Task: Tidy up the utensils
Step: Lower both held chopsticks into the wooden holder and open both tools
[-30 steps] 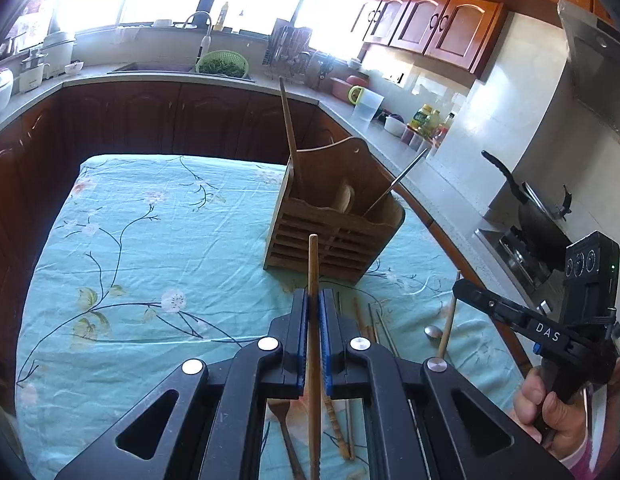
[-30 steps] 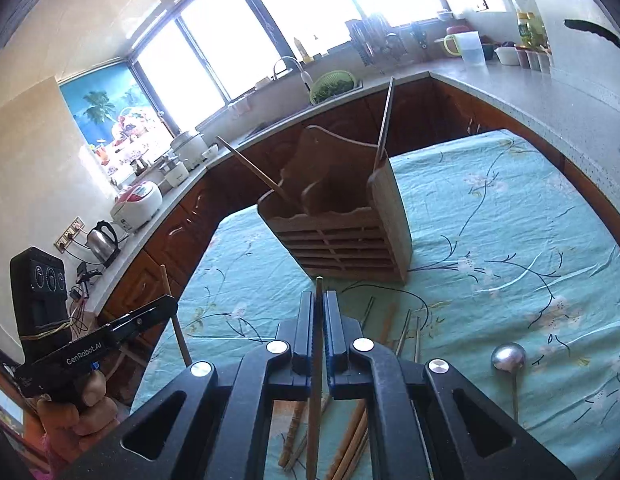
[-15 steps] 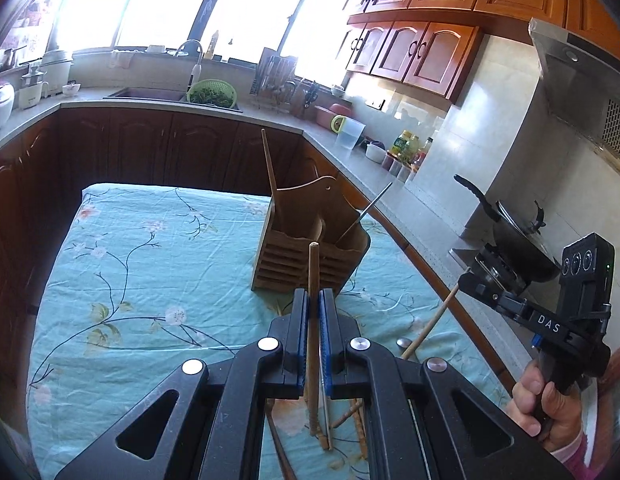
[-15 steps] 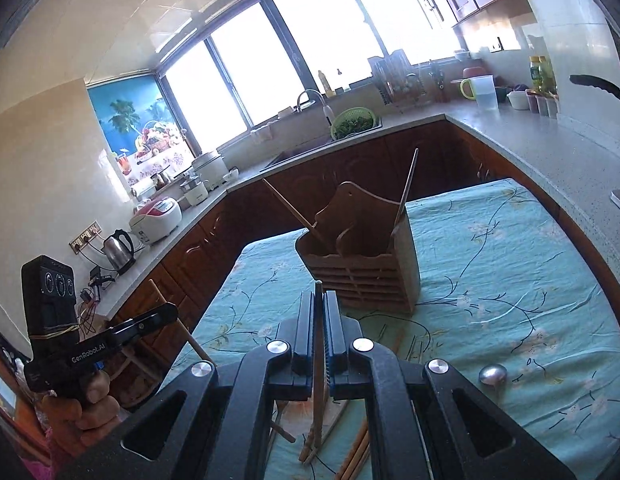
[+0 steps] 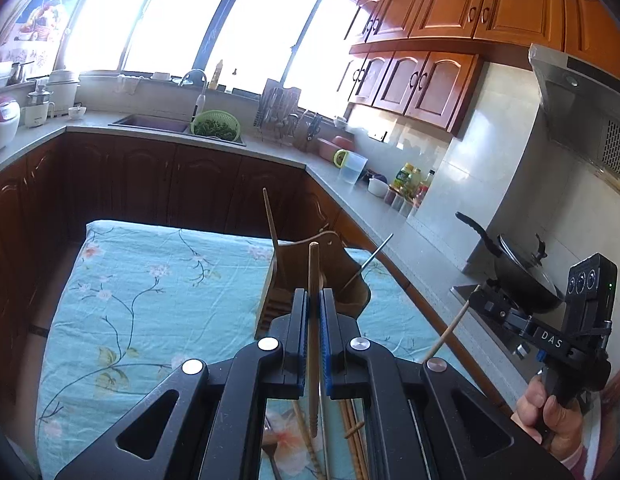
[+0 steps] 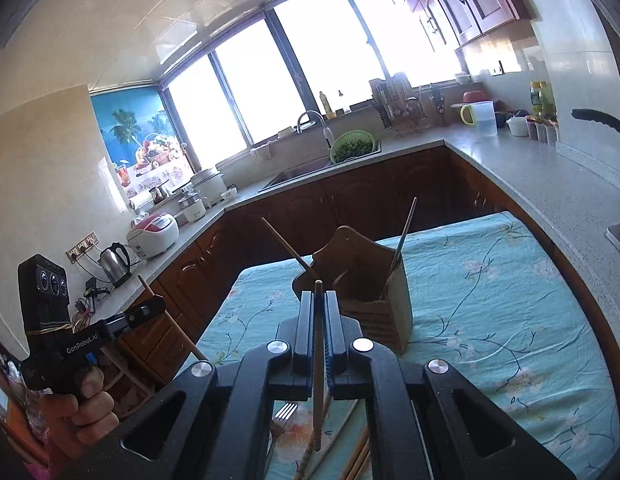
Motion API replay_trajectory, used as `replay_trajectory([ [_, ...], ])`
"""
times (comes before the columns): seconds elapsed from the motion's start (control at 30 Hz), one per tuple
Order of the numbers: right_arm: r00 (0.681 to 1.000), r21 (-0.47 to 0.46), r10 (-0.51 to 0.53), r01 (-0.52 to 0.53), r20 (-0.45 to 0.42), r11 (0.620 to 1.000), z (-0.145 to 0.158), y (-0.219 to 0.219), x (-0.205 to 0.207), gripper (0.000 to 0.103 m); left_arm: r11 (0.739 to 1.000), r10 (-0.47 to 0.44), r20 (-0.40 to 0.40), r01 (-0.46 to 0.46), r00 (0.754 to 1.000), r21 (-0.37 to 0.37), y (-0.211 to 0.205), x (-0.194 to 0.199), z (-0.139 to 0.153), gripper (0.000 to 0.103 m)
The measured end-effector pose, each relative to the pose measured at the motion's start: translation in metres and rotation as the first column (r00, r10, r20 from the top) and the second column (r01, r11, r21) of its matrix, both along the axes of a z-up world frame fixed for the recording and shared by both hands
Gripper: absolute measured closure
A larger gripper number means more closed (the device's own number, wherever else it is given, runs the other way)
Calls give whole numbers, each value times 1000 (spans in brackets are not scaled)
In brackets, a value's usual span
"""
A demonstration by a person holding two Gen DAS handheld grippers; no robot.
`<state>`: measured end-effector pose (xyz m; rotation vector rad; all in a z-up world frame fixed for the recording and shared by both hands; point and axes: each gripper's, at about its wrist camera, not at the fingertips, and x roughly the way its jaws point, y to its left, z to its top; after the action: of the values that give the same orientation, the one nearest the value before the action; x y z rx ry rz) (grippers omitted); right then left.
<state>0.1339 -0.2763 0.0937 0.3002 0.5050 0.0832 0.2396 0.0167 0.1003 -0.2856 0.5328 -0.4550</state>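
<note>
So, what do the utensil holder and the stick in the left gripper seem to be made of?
The utensil holder looks like brown wood or bamboo, matte, with slatted sides. The chopstick in the left gripper looks like pale bare wood or bamboo, unvarnished.

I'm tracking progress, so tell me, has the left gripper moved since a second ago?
Yes. The left gripper, shut on a chopstick, has risen and pulled back: the wooden utensil holder now looks smaller and sits lower against its fingers.
</note>
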Motion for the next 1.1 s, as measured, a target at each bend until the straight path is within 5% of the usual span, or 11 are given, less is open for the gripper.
replay_trajectory([
  [0.57,968,-58,-137,152,209,987,84,-42,75,99,992,120,147,-113,982,-54,-25,92,37,99],
  [1.1,973,-23,-212,215,90,976,-17,-64,120,99,984,180,40,-180,983,2,-77,156,-43,99],
])
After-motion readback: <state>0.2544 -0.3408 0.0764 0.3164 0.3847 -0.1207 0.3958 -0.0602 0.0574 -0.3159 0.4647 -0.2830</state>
